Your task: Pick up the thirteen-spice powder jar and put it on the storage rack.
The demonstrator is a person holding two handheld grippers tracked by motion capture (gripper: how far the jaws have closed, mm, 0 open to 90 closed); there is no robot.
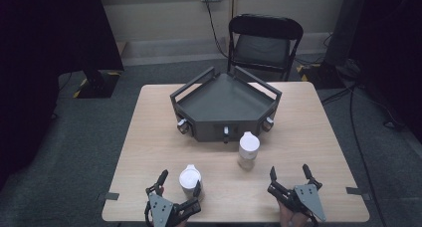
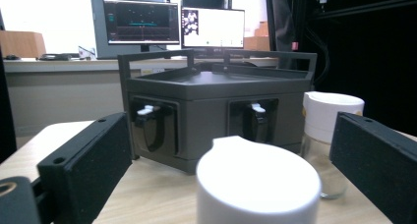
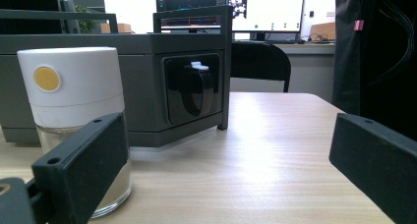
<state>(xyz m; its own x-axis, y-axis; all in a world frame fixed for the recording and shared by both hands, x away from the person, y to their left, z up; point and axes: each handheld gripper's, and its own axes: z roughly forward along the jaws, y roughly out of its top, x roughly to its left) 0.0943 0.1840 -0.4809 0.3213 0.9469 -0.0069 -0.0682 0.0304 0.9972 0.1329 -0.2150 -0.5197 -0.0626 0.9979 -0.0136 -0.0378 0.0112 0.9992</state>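
While the left hand-held gripper straddles the near white-capped jar, released, the grasp is pending. Next: clench squarely. Right hand-held gripper sits released, idle.

Left gripper sits at the near edge of the table, jaws spread wide, pointing away from the person. Right gripper rests at the same near edge, jaws likewise spread, nothing between them.

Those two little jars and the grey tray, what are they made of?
Both jars look like clear glass or plastic below a matte white plastic cap; you can see through the lower part. The tray seems matte dark grey plastic or painted metal, evenly dull.
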